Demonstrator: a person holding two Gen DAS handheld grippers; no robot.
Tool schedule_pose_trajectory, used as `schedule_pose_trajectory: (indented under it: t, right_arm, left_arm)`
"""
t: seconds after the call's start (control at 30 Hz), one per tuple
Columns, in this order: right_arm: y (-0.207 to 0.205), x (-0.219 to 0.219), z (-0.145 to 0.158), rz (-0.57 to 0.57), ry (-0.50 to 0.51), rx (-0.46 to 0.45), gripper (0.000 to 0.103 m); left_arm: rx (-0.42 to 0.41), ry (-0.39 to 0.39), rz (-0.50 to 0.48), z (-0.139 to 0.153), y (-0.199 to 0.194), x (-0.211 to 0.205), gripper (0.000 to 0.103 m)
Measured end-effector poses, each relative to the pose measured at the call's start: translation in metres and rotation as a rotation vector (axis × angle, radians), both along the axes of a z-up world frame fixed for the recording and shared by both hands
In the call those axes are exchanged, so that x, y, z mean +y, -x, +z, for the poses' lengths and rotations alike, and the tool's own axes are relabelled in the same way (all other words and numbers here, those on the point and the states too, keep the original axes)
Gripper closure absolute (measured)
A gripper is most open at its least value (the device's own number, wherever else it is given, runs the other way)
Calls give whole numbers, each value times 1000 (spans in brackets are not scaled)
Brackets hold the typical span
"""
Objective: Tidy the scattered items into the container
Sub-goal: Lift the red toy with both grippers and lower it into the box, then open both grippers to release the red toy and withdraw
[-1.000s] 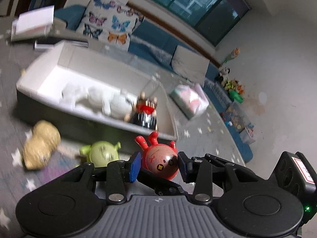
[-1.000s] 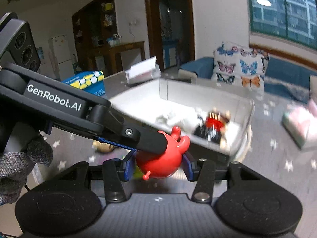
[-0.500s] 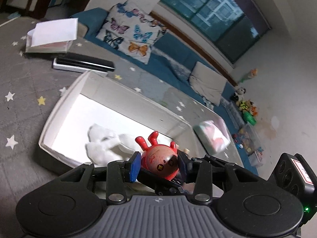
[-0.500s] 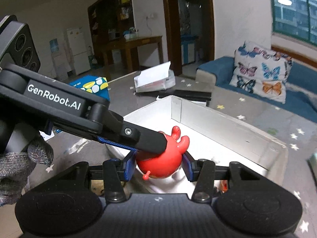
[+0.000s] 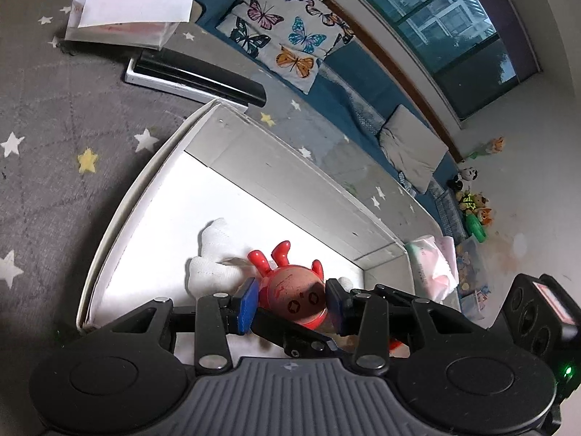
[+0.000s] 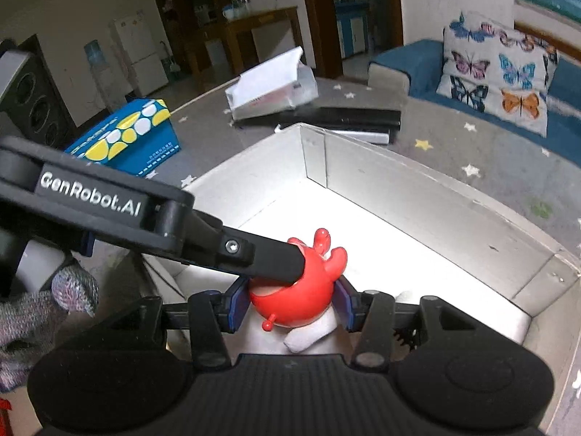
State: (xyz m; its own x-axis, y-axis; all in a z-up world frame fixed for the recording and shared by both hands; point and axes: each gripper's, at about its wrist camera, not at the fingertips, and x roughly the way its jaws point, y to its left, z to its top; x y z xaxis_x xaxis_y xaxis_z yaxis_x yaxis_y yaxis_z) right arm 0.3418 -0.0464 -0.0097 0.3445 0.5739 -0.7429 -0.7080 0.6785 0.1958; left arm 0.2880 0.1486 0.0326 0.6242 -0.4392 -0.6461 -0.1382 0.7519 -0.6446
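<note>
My left tongs (image 5: 290,305) and right tongs (image 6: 290,303) both clenched on the red toy (image 5: 294,301), toy held over the white box (image 5: 152,189), white plush (image 5: 214,258) inside below

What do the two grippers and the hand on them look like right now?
Both grippers are black, with ribbed grey bases, round side caps and blue pads on the fingers. The left gripper reads GenRobot.AI in white; a grey knit glove covers the hand holding it.
</note>
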Motion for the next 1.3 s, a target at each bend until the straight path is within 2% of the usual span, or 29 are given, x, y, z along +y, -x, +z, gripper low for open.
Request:
schedule_pose_trajectory:
  t: [0.33,0.57,0.97,1.1,1.3]
  right_arm:
    - [-3,0,0,-15,17,-18,54]
    - [6,5,0,8,57,-68,53]
    - [9,11,-2,13,81,-80,54]
    - [12,11,-2,28,69,-72,54]
    - [16,11,-1,16,75,-92,54]
  left_arm:
    - [-8,-13,9,-6,-5,-1,60]
    - [-18,-87,-33,-4,-3,-10,61]
    - [-22,-65,-43,3,3,-6,61]
    - [-34,-28,-33,6,6,-2,61]
    - [-34,-46,-24,9,11,-1,61]
